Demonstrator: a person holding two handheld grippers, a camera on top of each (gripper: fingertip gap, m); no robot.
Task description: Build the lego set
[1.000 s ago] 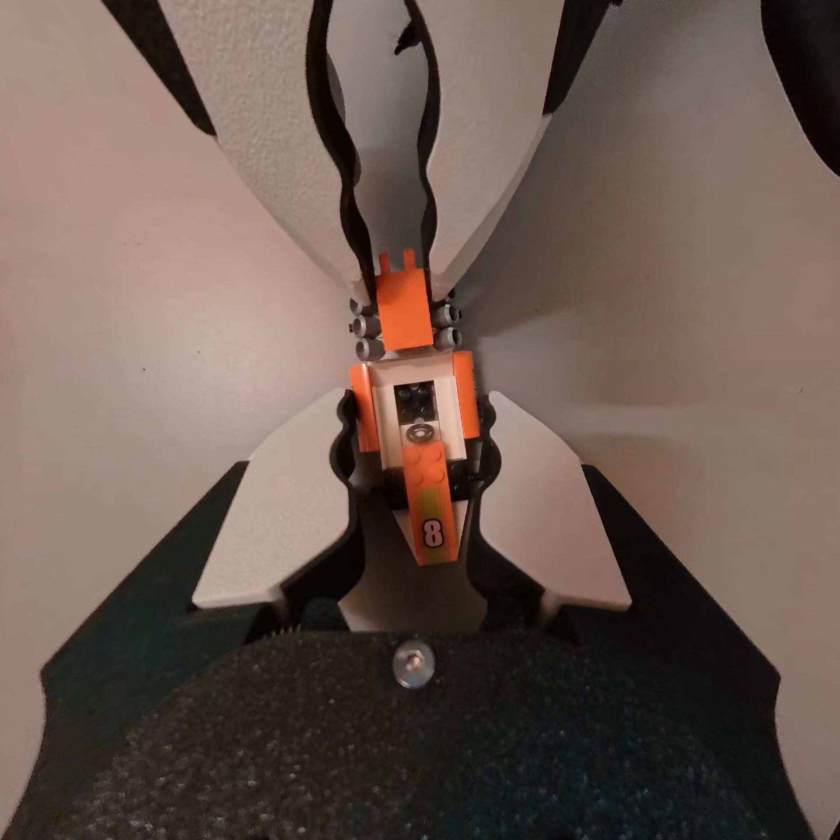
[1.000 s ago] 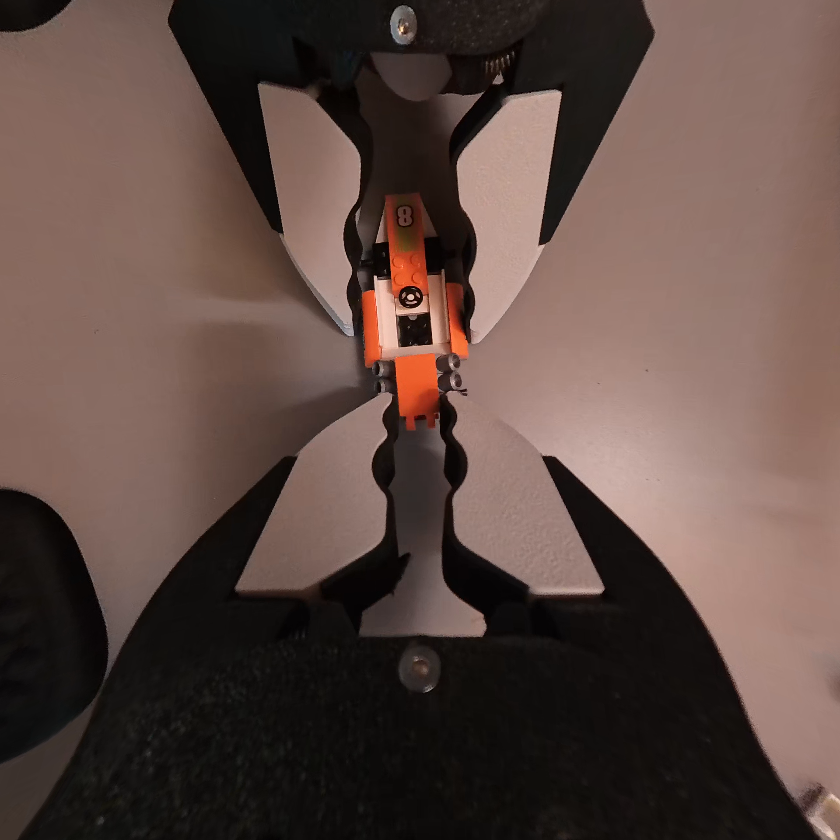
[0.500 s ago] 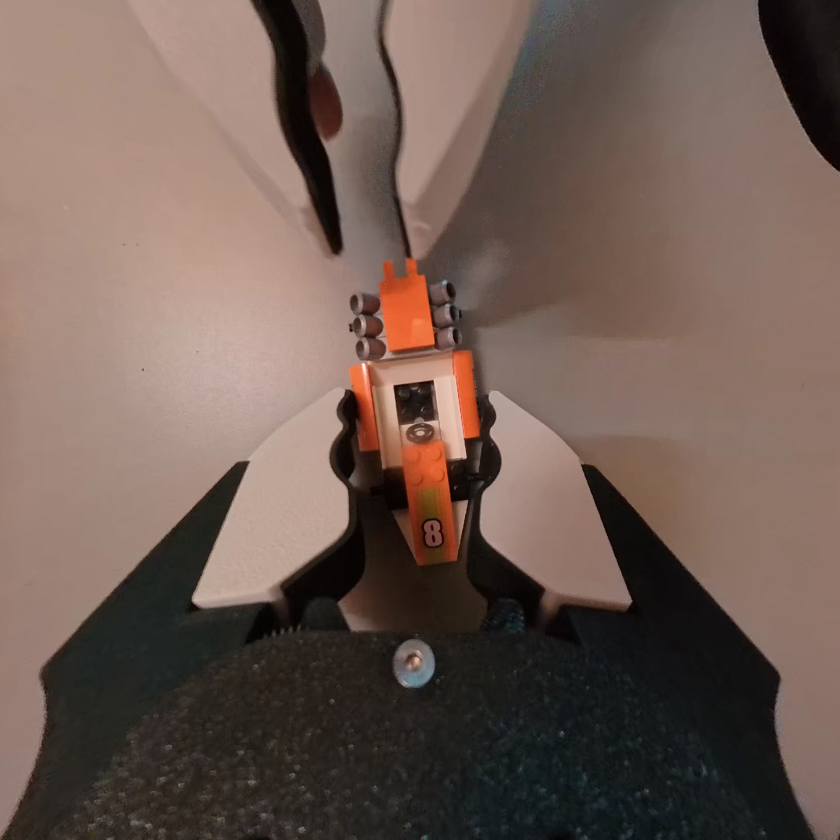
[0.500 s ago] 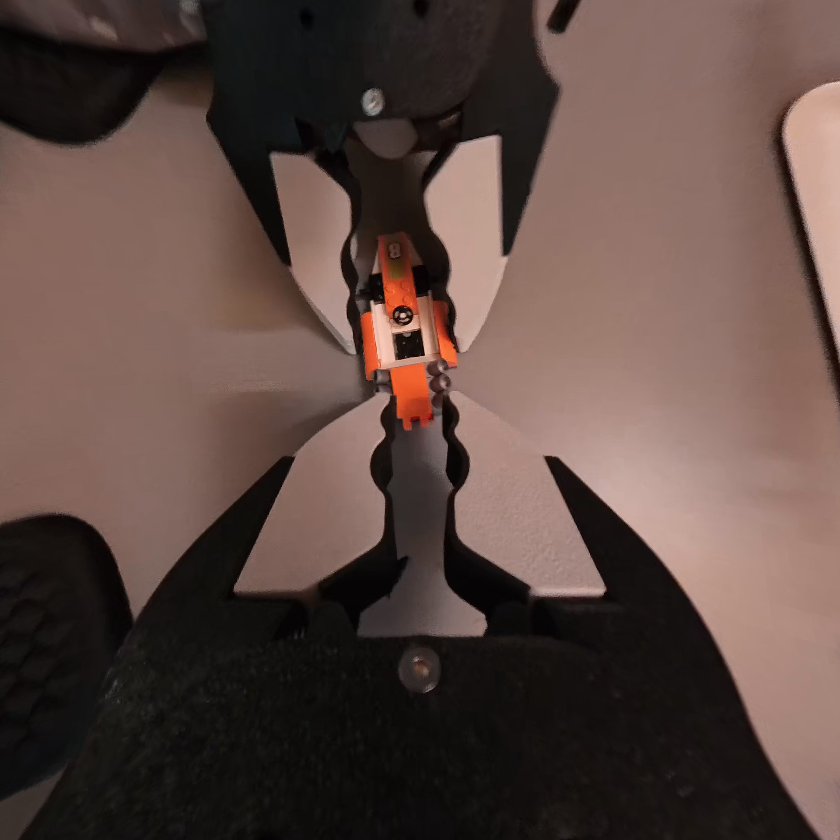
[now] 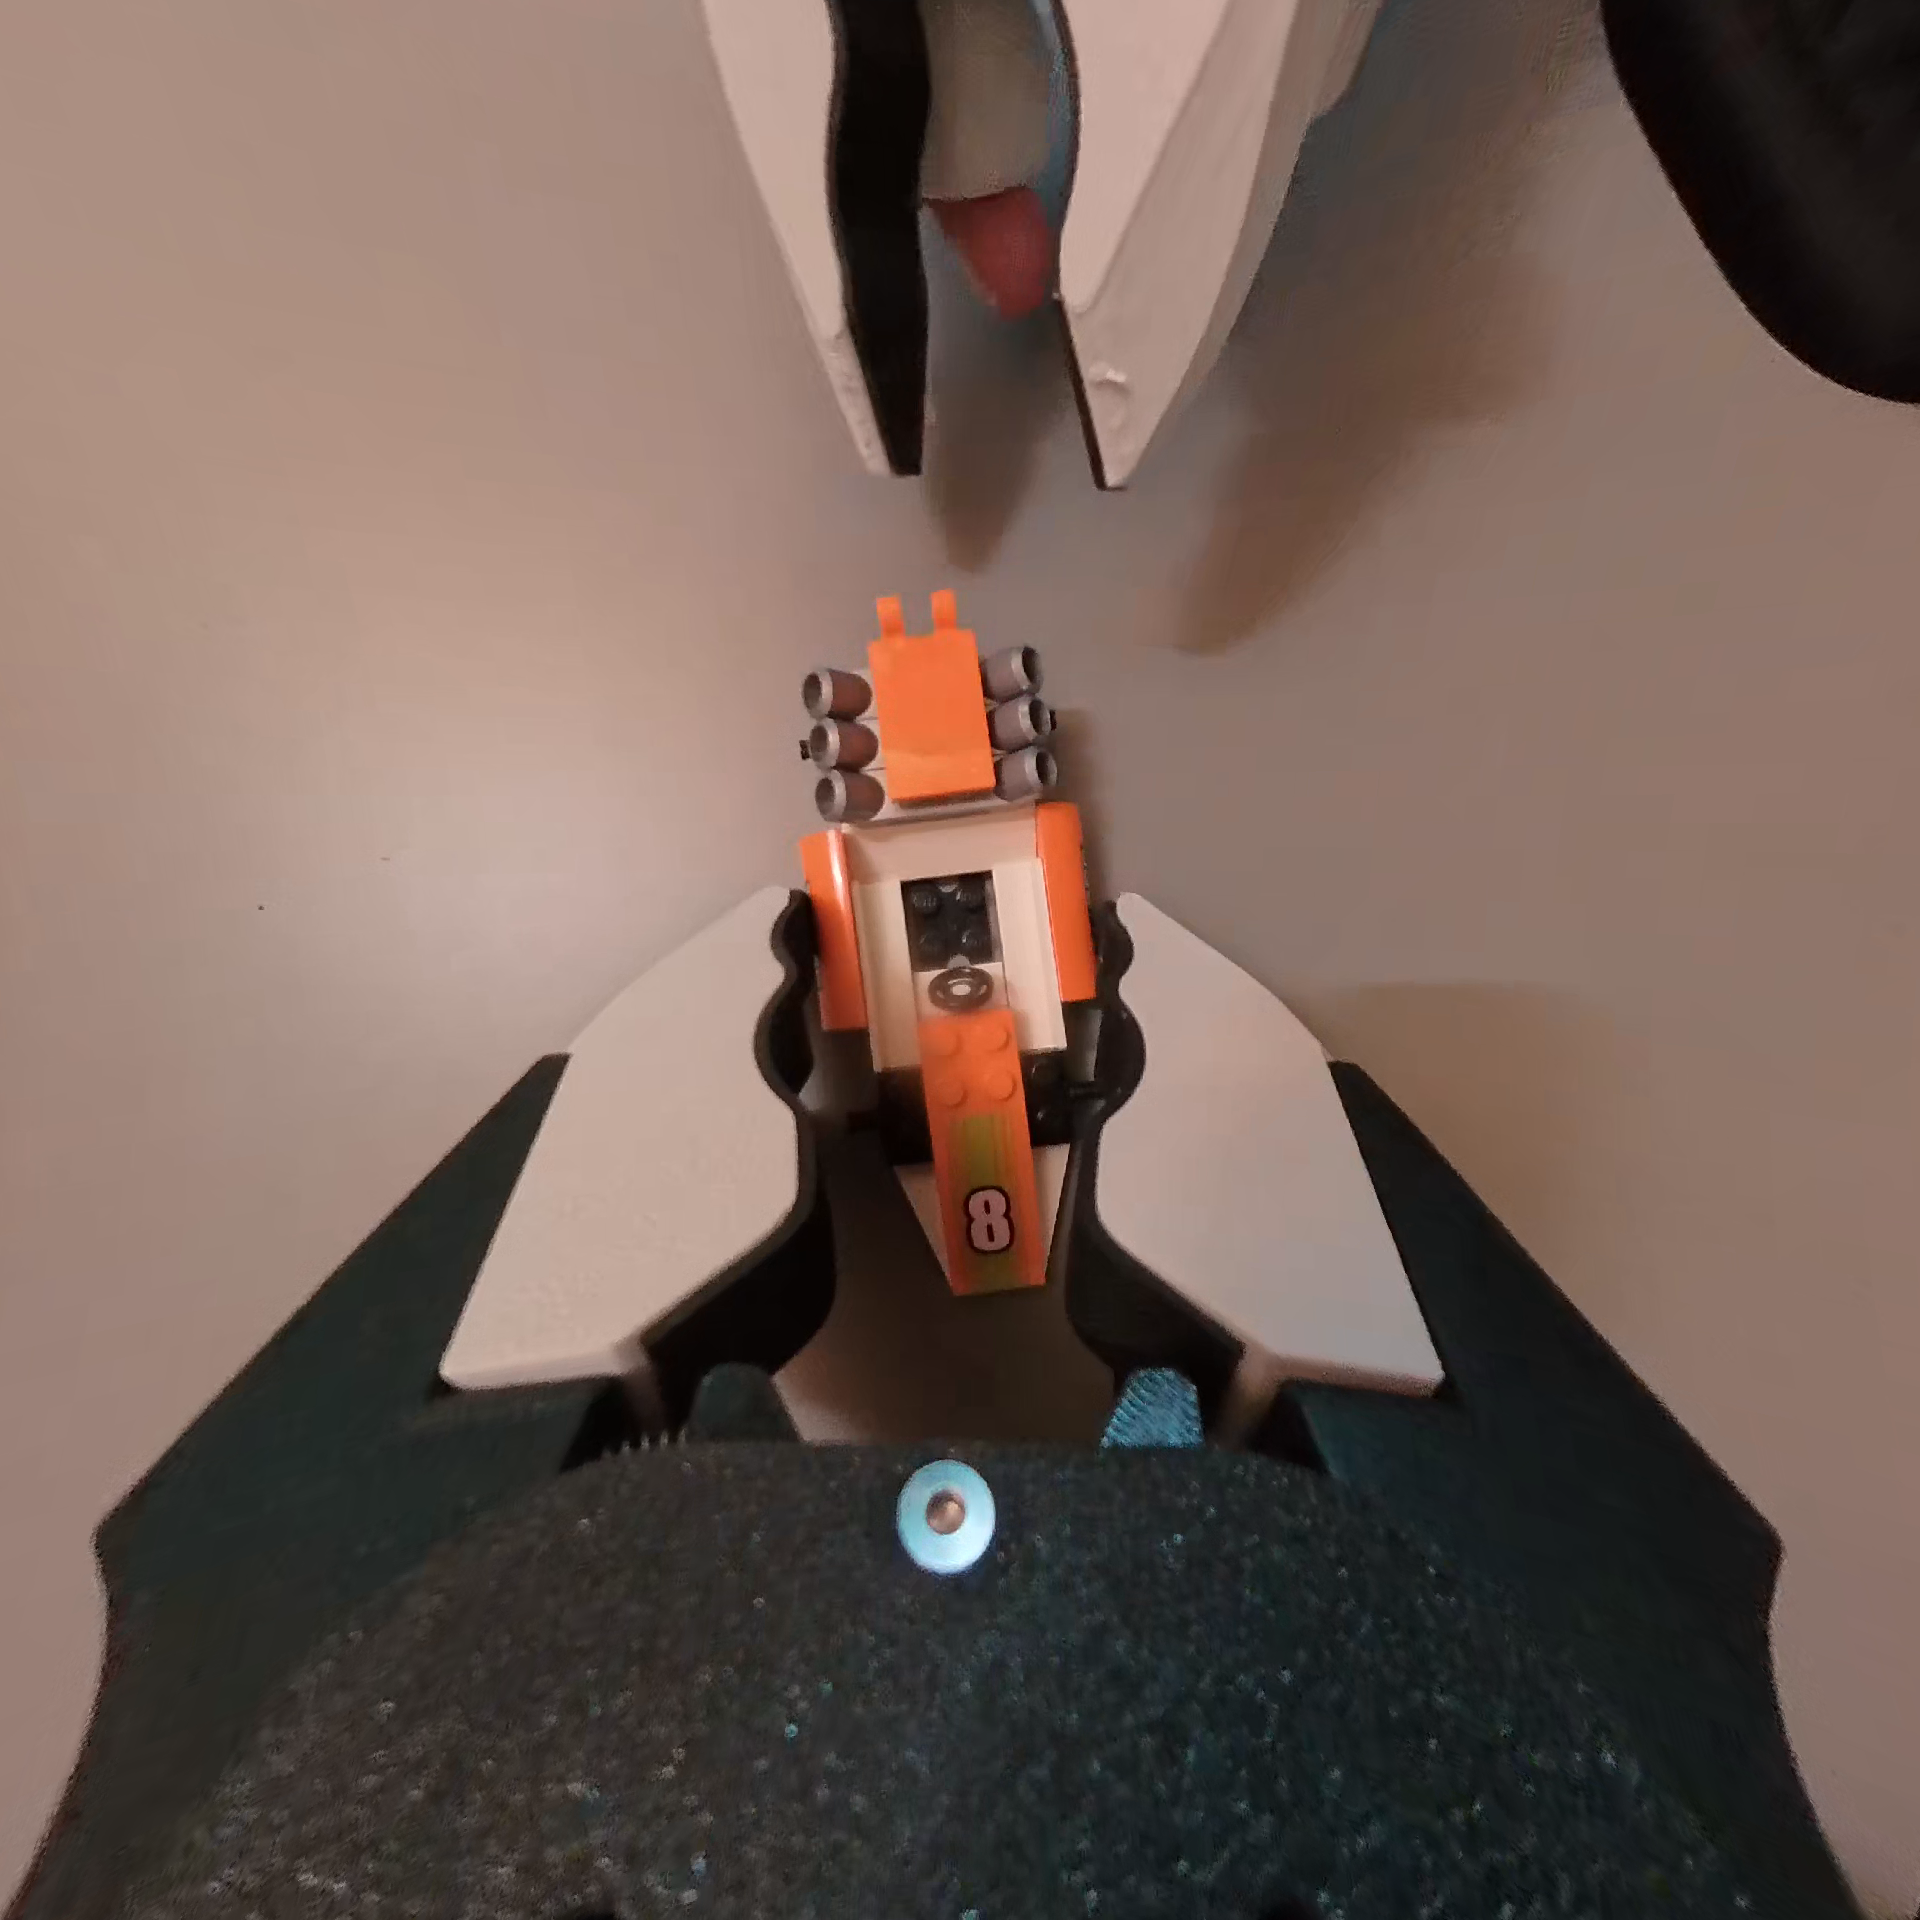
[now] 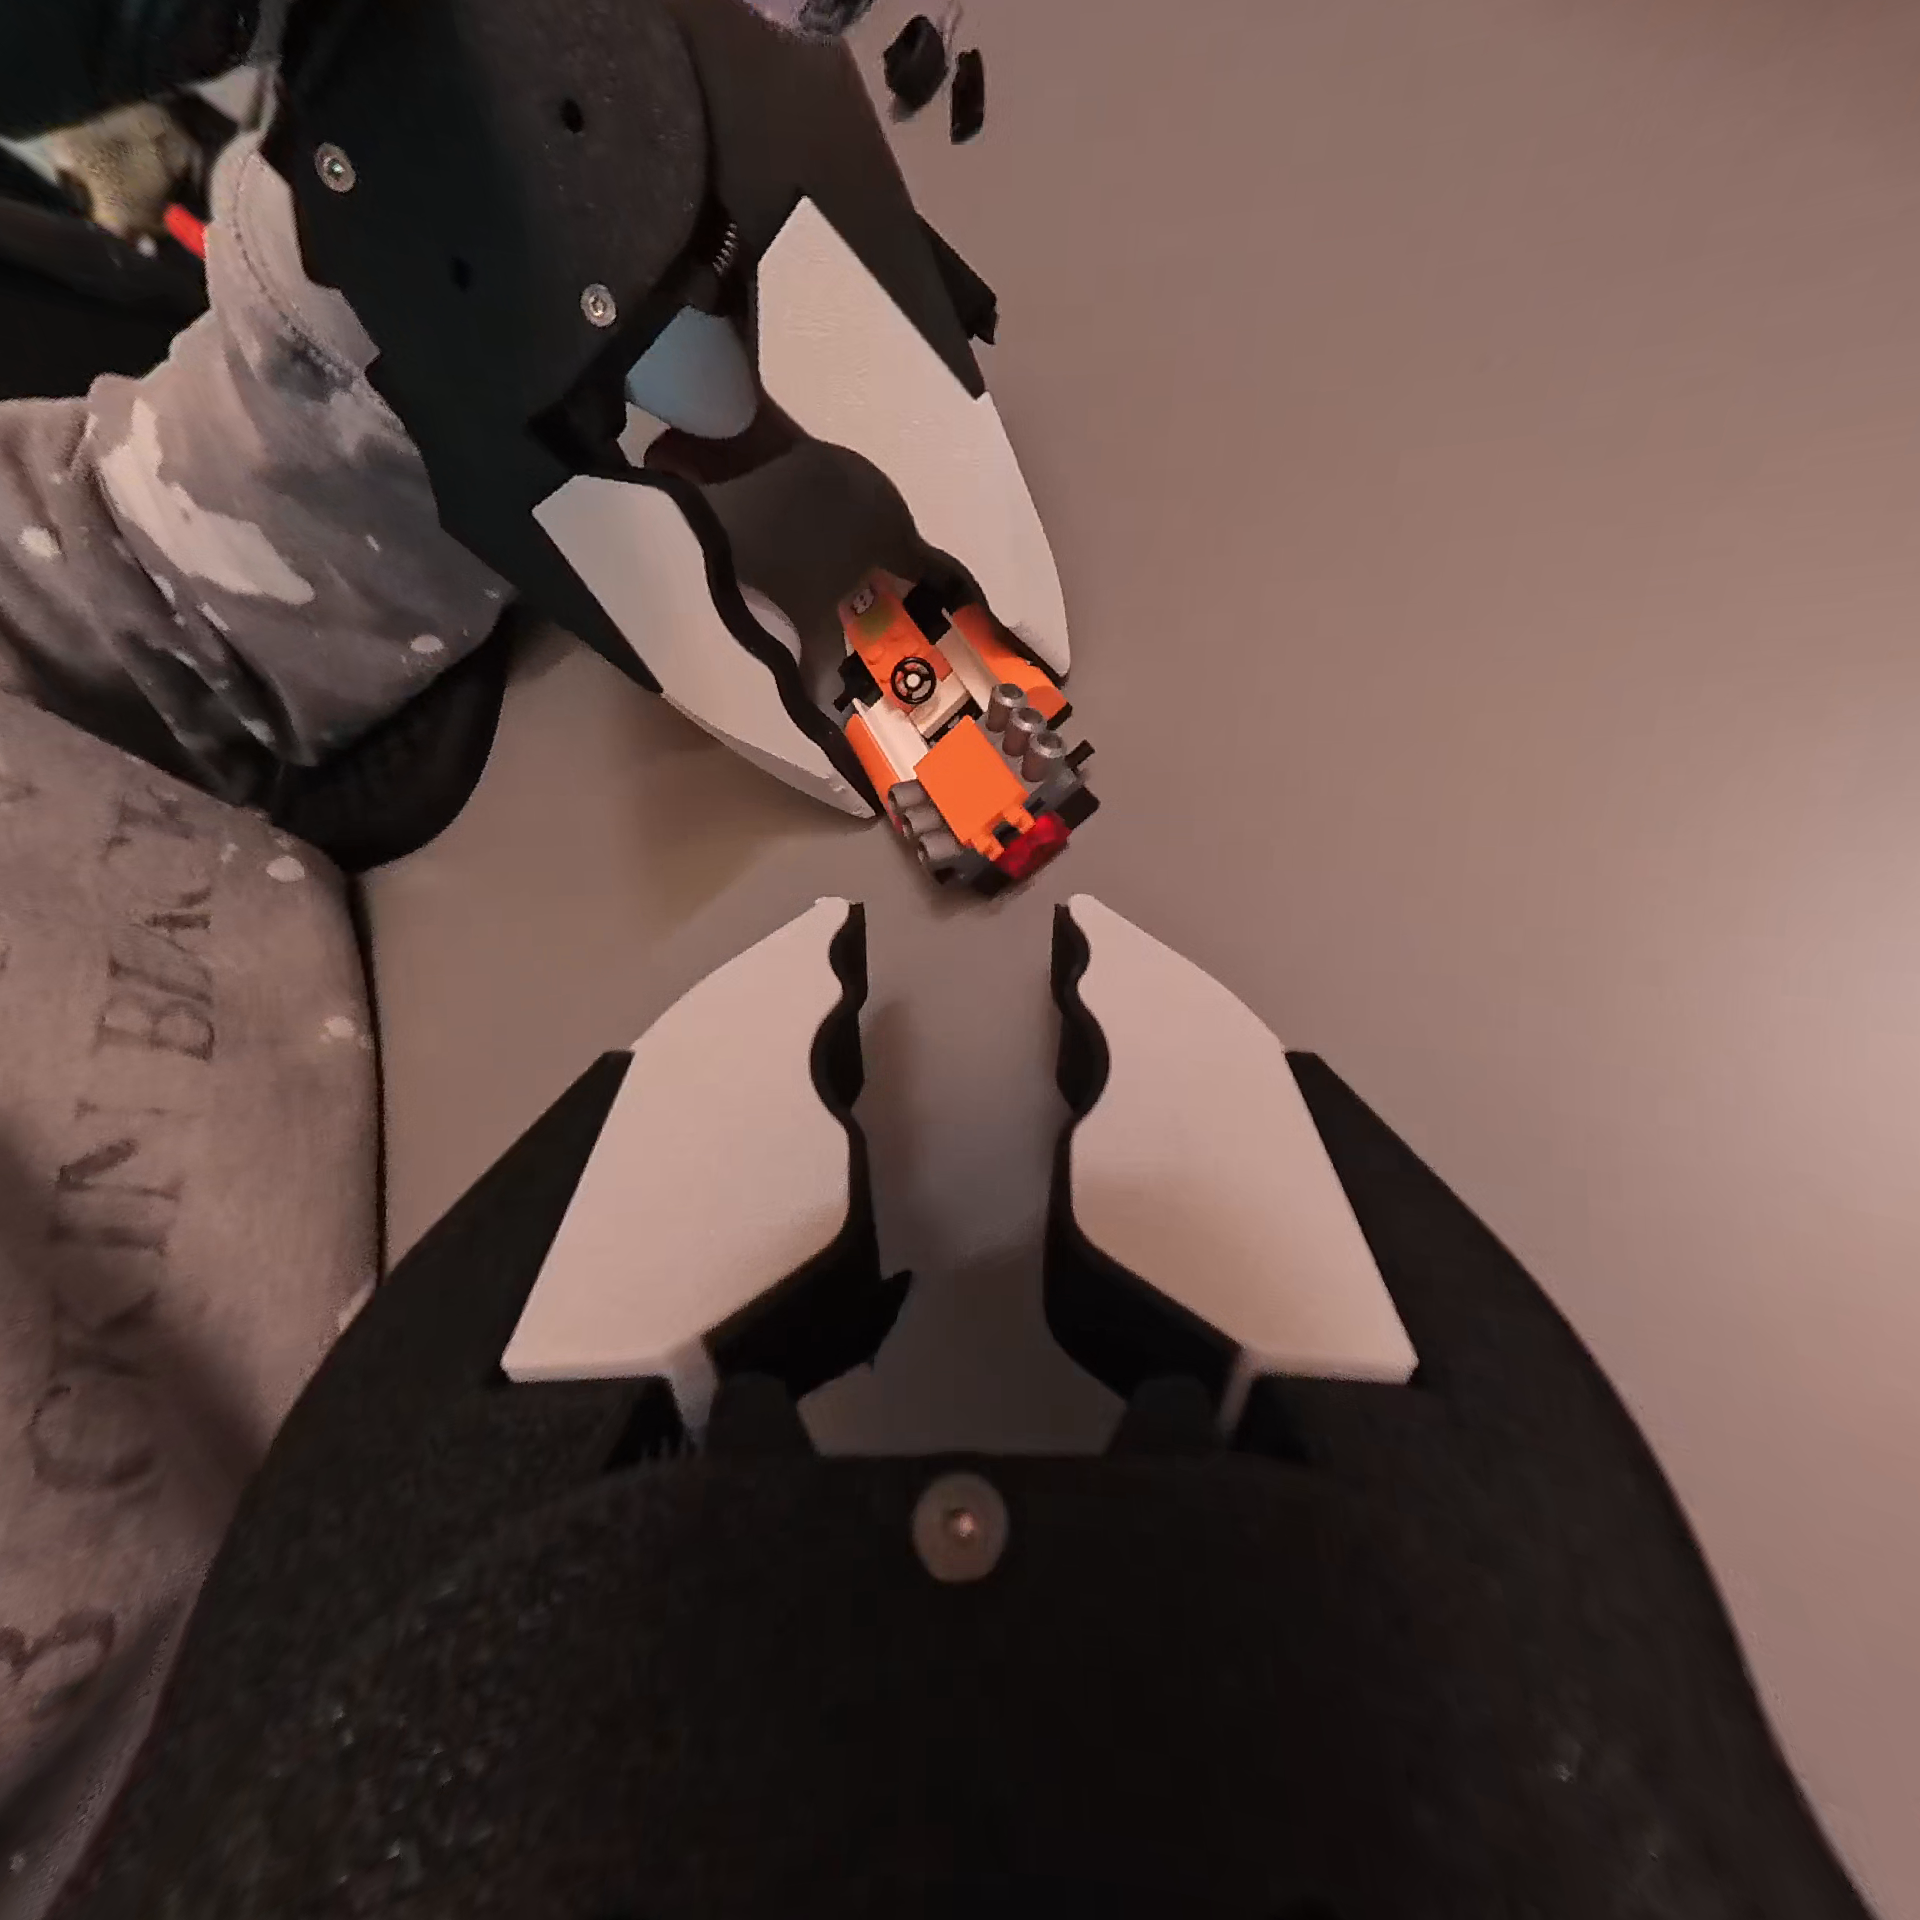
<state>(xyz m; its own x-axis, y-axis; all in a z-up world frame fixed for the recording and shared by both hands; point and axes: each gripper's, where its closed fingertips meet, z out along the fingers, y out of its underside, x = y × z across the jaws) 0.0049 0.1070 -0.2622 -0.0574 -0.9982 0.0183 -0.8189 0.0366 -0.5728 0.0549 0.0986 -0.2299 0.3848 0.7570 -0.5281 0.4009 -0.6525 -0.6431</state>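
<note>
Left wrist view showed the left hand-held gripper (image 5: 948,1023) clamped on the orange-and-white lego car (image 5: 940,935) above the pale desk (image 5: 364,623). Beyond its tail, the right hand-held gripper (image 6: 956,920) stood apart, jaws parted, holding nothing.

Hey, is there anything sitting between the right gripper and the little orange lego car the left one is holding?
Nothing visible. The right gripper is open, just short of the lego car, with only bare table in the gap. The left gripper is shut on the car's front half, leaving the rear end free.
</note>
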